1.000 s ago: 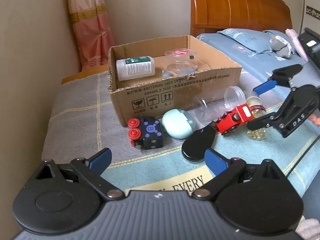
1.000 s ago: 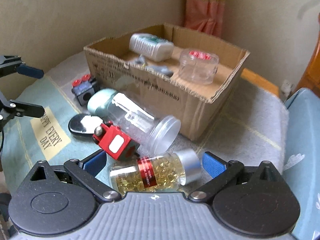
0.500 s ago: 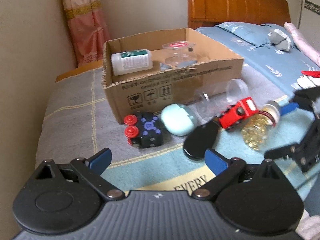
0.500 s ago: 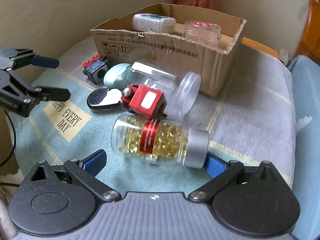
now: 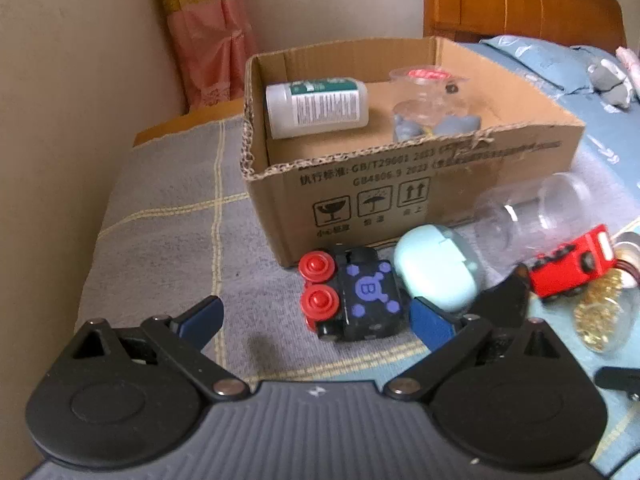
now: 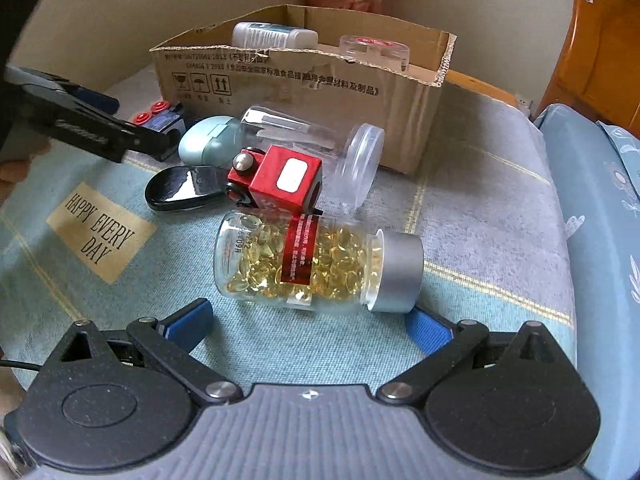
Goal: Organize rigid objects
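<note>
Capsule bottle [image 6: 320, 266] lies on bed blanket [image 6: 480, 208], long axis crosswise, dead ahead of right gripper [image 6: 308, 324], jaws wide, empty. Left gripper [image 5: 316, 320] also wide, empty, nearer black toy block [image 5: 360, 294].

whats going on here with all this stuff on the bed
A person holds two grippers over a blanket strewn with small objects. The right gripper, jaws open, sits just short of the capsule bottle lying on its side. The left gripper, also open, faces the black toy block. The cardboard box already holds a white bottle and a clear jar.
</note>
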{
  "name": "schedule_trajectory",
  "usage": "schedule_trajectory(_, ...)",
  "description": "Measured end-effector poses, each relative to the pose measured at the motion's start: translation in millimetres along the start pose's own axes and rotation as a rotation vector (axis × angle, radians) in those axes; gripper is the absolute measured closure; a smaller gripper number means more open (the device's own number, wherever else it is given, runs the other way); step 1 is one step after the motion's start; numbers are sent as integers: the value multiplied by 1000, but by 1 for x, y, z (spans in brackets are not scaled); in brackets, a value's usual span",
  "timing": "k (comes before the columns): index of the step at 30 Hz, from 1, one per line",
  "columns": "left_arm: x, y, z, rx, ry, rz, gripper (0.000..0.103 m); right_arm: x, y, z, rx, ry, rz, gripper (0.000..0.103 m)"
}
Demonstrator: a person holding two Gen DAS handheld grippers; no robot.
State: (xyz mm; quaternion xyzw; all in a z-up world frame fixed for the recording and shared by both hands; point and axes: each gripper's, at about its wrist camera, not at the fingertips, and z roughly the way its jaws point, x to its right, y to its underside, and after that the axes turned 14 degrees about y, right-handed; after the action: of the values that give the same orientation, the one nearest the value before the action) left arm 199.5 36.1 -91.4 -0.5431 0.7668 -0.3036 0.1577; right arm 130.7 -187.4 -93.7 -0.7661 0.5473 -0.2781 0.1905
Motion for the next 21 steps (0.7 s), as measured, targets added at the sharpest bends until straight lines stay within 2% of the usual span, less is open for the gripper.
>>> schedule_trajectory(7, -8, 1, 5, -60, -21, -28, 4, -1, -1, 1, 0, 5, 6, 0)
schedule_trajectory(10, -7, 0, -1, -73, -55, -25, 4, -1, -2, 1, 1, 4, 5, 0)
schedule_trajectory(21, 6, -2, -56, -25, -72, -21, 4, 0, 1, 0, 25, 1, 5, 0)
